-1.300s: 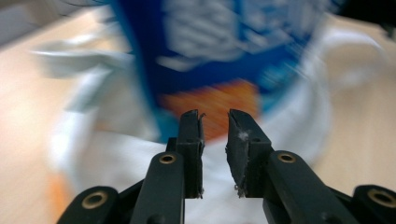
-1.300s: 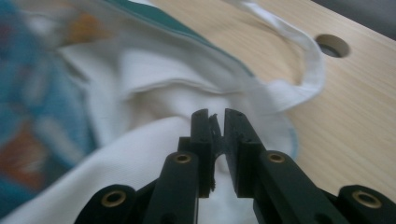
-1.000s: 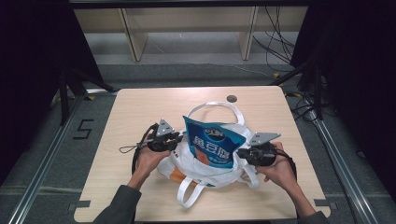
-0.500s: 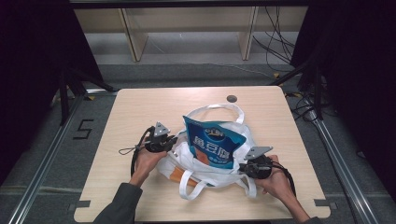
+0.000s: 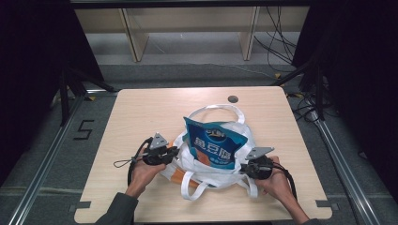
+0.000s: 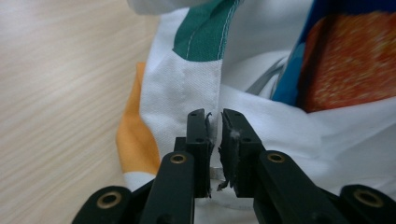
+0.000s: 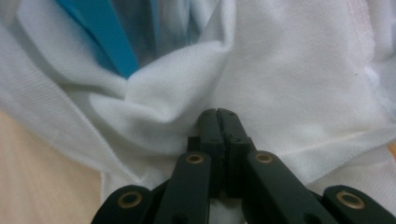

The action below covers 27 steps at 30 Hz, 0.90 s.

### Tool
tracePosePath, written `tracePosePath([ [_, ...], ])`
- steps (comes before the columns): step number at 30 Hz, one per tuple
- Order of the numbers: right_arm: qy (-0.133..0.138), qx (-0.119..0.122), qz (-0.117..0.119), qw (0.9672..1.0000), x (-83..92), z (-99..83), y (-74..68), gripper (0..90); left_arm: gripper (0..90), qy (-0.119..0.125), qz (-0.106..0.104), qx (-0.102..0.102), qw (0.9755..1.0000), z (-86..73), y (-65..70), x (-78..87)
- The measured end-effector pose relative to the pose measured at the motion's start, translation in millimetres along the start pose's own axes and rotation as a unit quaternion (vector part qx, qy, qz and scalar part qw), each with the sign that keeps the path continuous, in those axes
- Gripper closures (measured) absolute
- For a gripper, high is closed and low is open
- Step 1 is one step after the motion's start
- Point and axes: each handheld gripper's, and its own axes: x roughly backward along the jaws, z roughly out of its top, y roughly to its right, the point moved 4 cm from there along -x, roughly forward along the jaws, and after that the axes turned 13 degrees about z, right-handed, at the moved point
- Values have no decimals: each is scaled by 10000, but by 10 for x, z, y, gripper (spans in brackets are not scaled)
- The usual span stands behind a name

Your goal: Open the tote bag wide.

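Near the person, two hands hold two grippers low over the table [image 5: 131,112]. The left gripper [image 5: 172,152] sits at the left side of the white bag [image 5: 234,129]. The right gripper [image 5: 245,167] sits at the bag's right side, close to the front edge of the table.

In the left gripper view, the jaws are nearly together and pinch a thin fold of the bag's cloth at a seam. The cloth runs up between them, just under a green patch [image 6: 205,28]. An orange patch [image 6: 137,135] lies to the left of the jaws. These jaws have just been closing, with the cloth between them.

In the right gripper view, the jaws are pressed tight together, and white cloth bunches up around their tips. They seem to nip a small bit of the bag, so I think this side is gripped too.

In the middle, a blue snack pack [image 5: 213,147] stands in the bag, and its top half sticks out. The bag's handles [image 5: 213,108] lie loose on the table, one loop in front and one behind.

So the pack is already partly in. Both sides of the bag look held. What is left, I think, is to pull the bag up around the pack so it goes in all the way.

Far off, past the table, are a grey floor and wooden shelf legs [image 5: 133,40].
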Motion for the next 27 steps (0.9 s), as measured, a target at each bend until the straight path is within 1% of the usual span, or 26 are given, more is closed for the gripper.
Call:
tracePosePath([
  [1, -76, -16, 6, 10000, 8, 11, 13, 900, 808, -54, 25, -67, 10000, -4, 9, -49],
  [2, 30, -12, -44, 10000, -16, 24, 38, 900, 807, -91, 85, -121, 9998, -6, 14, -97],
  [3, -35, -103, 13, 9999, -13, 32, 57, 900, 807, -110, 134, -65, 9998, -7, 19, -150],
  [4, 40, -19, -37, 10000, -26, 50, 110, 900, 808, -134, 155, -102, 9997, -6, 16, -189],
  [5, 181, -72, -87, 9998, -58, 67, 151, 900, 809, -148, 206, -195, 9995, -3, 7, -224],
  [6, 209, -90, -104, 9997, -69, 82, 192, 900, 810, -172, 214, -162, 9995, 1, 5, -257],
  [7, 156, -121, -50, 9998, -65, 98, 226, 900, 811, -152, 292, -133, 9994, 14, -13, -288],
  [8, 259, -151, -73, 9995, -94, 120, 263, 900, 811, -146, 329, -153, 9992, 30, -38, -315],
  [9, 292, -115, -98, 9995, -108, 138, 301, 900, 811, -133, 361, -148, 9991, 49, -61, -351],
  [10, 322, -154, -114, 9993, -123, 159, 331, 900, 811, -154, 425, -103, 9989, 67, -78, -387],
  [11, 344, -115, -109, 9993, -142, 185, 365, 900, 811, -213, 442, -210, 9986, 89, -107, -415],
  [12, 333, -187, -150, 9992, -155, 204, 385, 900, 810, -165, 543, -288, 9980, 108, -129, -447],
  [13, 275, -162, -138, 9994, -156, 224, 405, 900, 808, -140, 592, -166, 9980, 123, -129, -470],
  [14, 383, -191, -176, 9989, -180, 240, 420, 899, 802, -70, 575, -110, 9983, 133, -144, -469],
  [15, 339, -294, -164, 9989, -162, 243, 418, 876, 784, -18, 535, 32, 9986, 141, -150, -446],
  [16, 400, -285, -133, 9987, -138, 248, 428, 831, 751, 28, 464, 150, 9988, 155, -146, -396],
  [17, 560, -409, -169, 9975, -112, 253, 429, 769, 705, 81, 479, 170, 9987, 173, -148, -331],
  [18, 534, -490, -177, 9972, -48, 252, 424, 714, 659, 154, 490, 168, 9985, 194, -154, -256],
  [19, 629, -591, -209, 9961, 14, 259, 404, 662, 608, 218, 481, 267, 9982, 211, -148, -171],
  [20, 782, -563, -251, 9950, 73, 266, 390, 611, 564, 343, 395, 391, 9979, 231, -135, -86],
  [21, 820, -450, -289, 9952, 145, 260, 366, 588, 532, 399, 284, 434, 9979, 243, -124, 8],
  [22, 875, -418, -356, 9947, 220, 248, 319, 574, 503, 472, 139, 663, 9966, 259, -88, 84],
  [23, 964, -474, -425, 9933, 295, 236, 264, 559, 480, 531, 19, 725, 9960, 270, -61, 165],
  [25, 1111, -446, -483, 9916, 436, 195, 191, 518, 451, 612, -88, 633, 9961, 273, 0, 308],
  [26, 1142, -500, -486, 9910, 499, 164, 155, 494, 431, 613, -132, 674, 9958, 254, 40, 364],
  [27, 1232, -533, -541, 9895, 550, 127, 126, 472, 410, 613, -167, 652, 9959, 224, 74, 413],
])
